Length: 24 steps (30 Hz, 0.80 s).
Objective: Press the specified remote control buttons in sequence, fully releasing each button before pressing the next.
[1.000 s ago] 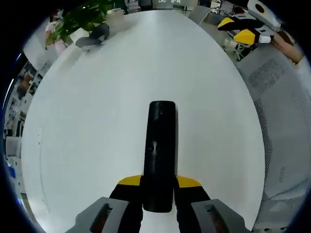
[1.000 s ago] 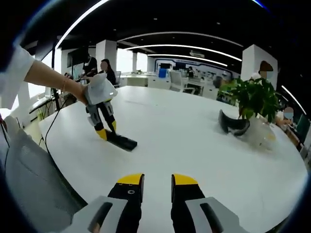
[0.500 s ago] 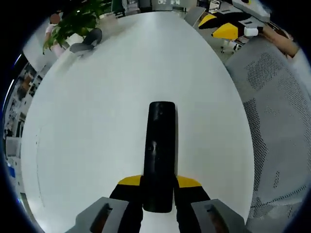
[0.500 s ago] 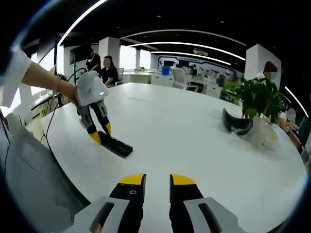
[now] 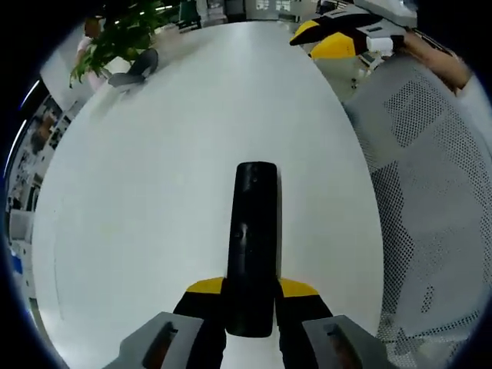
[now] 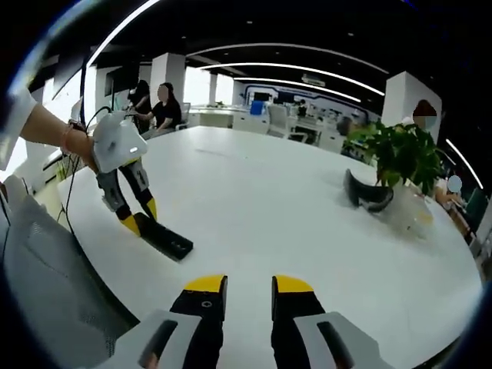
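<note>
Left tongs clamped on the near end of the black remote, yellow tips tight vs. both its sides, remote running straight out ahead over the white counter. From the right gripper view, same deal seen side-on: left tongs at the counter's near-left edge, a hand on the white body above, remote angled down w/ its far end low at the surface; can't tell if it's touching or just above. Right tongs up in the foreground, narrow gap btw. the yellow tips, nothing in them, well apart from the remote. In the left gripper view those right tongs show top right, beyond the counter edge, over a grey mesh chair. Far side of the counter: potted plant w/ green leaves, and a dark curved headset-like thing just beside it; same plant and dark thing top left in the left gripper view. People seated at desks in the office behind, ceiling light strips overhead.
</note>
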{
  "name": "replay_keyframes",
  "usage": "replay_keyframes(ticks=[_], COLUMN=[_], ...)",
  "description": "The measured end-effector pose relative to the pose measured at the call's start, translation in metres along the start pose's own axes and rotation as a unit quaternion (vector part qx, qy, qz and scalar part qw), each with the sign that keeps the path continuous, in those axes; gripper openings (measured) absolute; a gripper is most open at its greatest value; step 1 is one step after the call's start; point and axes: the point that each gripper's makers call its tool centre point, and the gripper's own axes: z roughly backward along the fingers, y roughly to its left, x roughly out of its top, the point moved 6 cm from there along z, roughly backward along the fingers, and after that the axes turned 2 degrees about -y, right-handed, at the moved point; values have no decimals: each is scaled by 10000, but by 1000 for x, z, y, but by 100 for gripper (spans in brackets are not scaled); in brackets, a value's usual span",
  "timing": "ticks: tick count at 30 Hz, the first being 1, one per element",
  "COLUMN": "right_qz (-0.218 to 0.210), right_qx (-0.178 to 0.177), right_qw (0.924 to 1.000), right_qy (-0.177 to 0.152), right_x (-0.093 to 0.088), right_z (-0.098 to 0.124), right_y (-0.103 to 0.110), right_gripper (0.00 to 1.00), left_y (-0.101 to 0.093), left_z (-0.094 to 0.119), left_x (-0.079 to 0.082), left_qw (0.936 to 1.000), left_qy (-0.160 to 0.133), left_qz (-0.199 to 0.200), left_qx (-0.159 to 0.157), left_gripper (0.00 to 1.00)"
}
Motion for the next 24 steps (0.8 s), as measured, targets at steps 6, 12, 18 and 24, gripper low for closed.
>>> replay_keyframes(ticks=[6, 12, 18, 24], right_qz=[12, 21, 52, 85], right_qx=[131, 134, 248, 331], right_qw=[9999, 9999, 9996, 9993], right_qy=[53, 72, 112, 179], right_x=[-1, -1, -2, -3], right_z=[-2, -2, -3, -4], right_y=[3, 3, 6, 9], right_gripper=[18, 18, 15, 14], left_y=[-16, -31, -40, -48], left_z=[-1, -2, -2, -2], left_x=[4, 9, 10, 11], left_qw=[10000, 9998, 9999, 10000], left_qy=[-11, 81, 20, -22], left_qz=[-43, -194, -135, -39], left_qx=[-10, -56, -50, -37], left_gripper=[23, 23, 23, 23])
